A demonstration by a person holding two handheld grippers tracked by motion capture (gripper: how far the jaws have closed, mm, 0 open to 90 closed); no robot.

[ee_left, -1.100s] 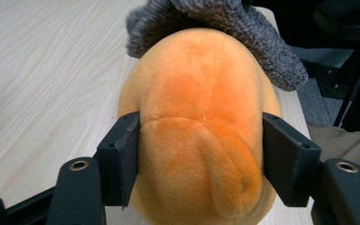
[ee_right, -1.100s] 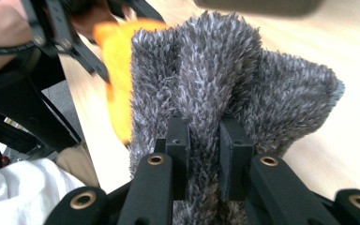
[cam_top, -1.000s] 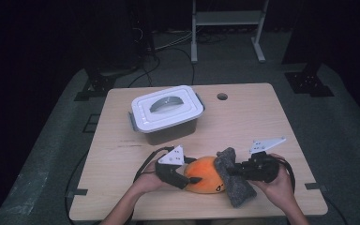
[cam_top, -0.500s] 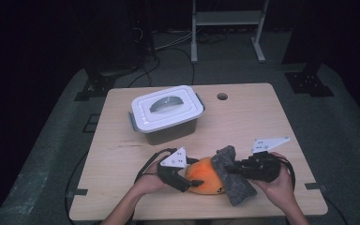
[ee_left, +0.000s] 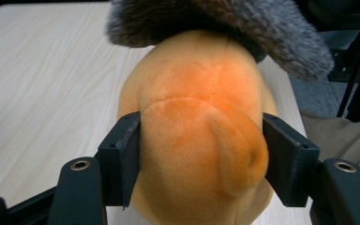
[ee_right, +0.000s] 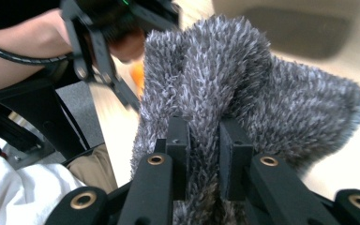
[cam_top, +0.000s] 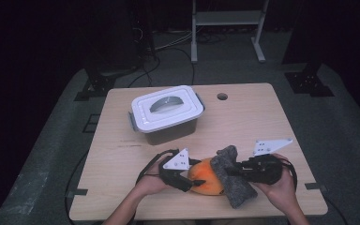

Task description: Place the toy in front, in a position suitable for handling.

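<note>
Here, one plush toy (cam_top: pixel 205 176) lies near the front edge of the wooden table (cam_top: pixel 243 122), in front of the lidded box (cam_top: pixel 167 114) and well apart from it. The toy is orange, soft and rounded, with short smooth pile, a stitched seam across its body and a small stubby nub sticking out. One grey cloth (cam_top: pixel 233 174) drapes over the toy's right side; it is shaggy, long-fibred and folded into thick ridges.

The left gripper (ee_left: pixel 201 157) has its two black, flat-faced jaws on either side of the toy's body, pads pressing into the plush; they have just been closing on it. The right gripper (ee_right: pixel 205 140) has its jaws pinched nearly together on a fold of the grey cloth.

The box is rectangular, one in number, with a smooth pale plastic lid, a recessed handle and darker walls. Beside the box, the table has one round hole (cam_top: pixel 222 96).
</note>
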